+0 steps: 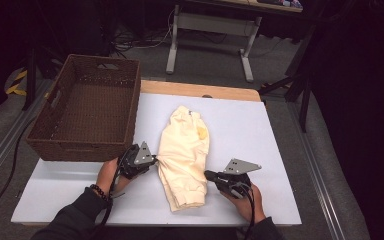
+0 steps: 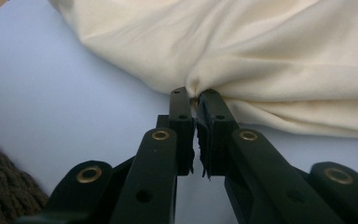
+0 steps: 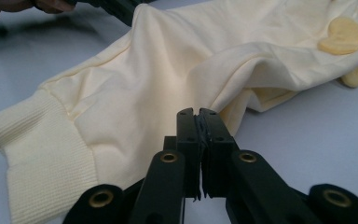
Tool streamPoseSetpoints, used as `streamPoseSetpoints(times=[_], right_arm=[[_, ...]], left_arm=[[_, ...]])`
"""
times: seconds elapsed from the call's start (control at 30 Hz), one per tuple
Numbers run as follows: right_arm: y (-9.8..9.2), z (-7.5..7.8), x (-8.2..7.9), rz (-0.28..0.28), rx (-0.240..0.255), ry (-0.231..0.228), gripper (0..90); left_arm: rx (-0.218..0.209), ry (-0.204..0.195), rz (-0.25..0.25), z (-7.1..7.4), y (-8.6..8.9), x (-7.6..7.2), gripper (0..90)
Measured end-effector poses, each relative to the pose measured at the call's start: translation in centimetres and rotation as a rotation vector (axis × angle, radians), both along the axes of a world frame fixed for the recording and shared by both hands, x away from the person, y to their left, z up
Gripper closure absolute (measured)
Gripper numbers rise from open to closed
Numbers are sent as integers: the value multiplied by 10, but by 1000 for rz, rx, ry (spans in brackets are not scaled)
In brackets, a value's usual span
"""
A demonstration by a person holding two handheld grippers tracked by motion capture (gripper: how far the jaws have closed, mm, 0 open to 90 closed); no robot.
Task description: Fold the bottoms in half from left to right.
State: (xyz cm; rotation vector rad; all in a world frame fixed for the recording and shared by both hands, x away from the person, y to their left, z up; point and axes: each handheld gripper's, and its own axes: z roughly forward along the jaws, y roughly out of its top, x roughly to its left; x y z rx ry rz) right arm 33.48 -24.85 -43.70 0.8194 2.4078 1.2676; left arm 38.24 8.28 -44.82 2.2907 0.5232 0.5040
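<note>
Sweatshirt: cream, folded into a long narrow bundle, lying on the white table just right of the brown woven basket.
Long axis: runs away from the person, ribbed hem at the near end, collar and a yellow patch at the far end.
Left gripper: at the bundle's left edge about midway along; jaws clamped together on a pinch of the cloth, which puckers at the tips in the left gripper view.
Right gripper: at the right edge, nearer the hem; jaws drawn together on a thin fold of the edge in the right gripper view.
Which hand is nearer: both touch the garment, one on each long side, facing each other across it.
Hand pose: both forearms come from the near edge, grippers held low and about level, pointing inward.
Basket from the grip: left and farther away, its open top well apart from the right gripper.
Likely step: lifting the bundle by both sides, probably toward the basket.
</note>
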Motion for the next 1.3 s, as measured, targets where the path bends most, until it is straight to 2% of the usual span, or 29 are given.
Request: streamPoseSetpoints(times=[0.1,0.13,0.23,0.33,0.4,0.47,0.53,0.67,0.7,0.8,0.87,0.93,0.97,1.0,1.07,1.1,1.13,1.2,1.23,1.27,1.3], right_arm=[[2,-2,-2,-4,-16,-3,868],[3,-3,-3,-4,-37,-13,866],[7,-7,-6,13,-71,-17,865],[12,-10,-9,28,-91,-13,867],[15,-11,-11,34,-110,-15,865],[16,-12,-13,39,-110,-10,866],[17,-14,-13,38,-111,-5,866],[18,-16,-13,49,-122,-2,895],[19,-16,-13,58,-126,-2,900],[19,-17,-13,68,-133,1,900],[18,-17,-13,64,-130,0,900],[18,-16,-13,61,-125,2,899],[17,-16,-13,60,-120,3,894],[17,-16,-13,58,-114,3,881],[15,-16,-12,53,-101,3,856],[14,-16,-11,51,-96,2,844],[14,-16,-11,47,-89,2,839],[12,-15,-10,50,-77,0,831],[11,-15,-10,48,-74,-2,825],[11,-15,-10,44,-67,-4,825],[9,-14,-10,44,-63,-5,824]], left_arm=[[-34,-7,-6,2,6,-5,796],[-42,-10,-2,3,7,-8,772],[-101,-13,-30,6,10,-20,707],[-123,-45,-93,15,4,-36,594],[-153,-45,-140,20,-3,-47,521],[-173,-30,-186,22,-12,-55,469],[-208,5,-236,22,-23,-62,441],[-188,24,-316,18,-44,-74,369],[-177,17,-327,17,-48,-76,365],[-166,48,-342,11,-57,-81,359],[-139,43,-355,7,-63,-80,362],[-101,50,-352,2,-66,-81,391],[-88,35,-358,-1,-68,-79,398],[-72,36,-352,-4,-68,-79,418],[-71,47,-345,-5,-66,-79,459],[-74,21,-351,-5,-66,-77,486],[-61,35,-344,-3,-64,-78,515],[-89,30,-343,-2,-61,-75,577],[-92,28,-347,-1,-59,-73,592],[-76,28,-344,0,-56,-72,610],[-93,31,-335,0,-56,-72,616]])
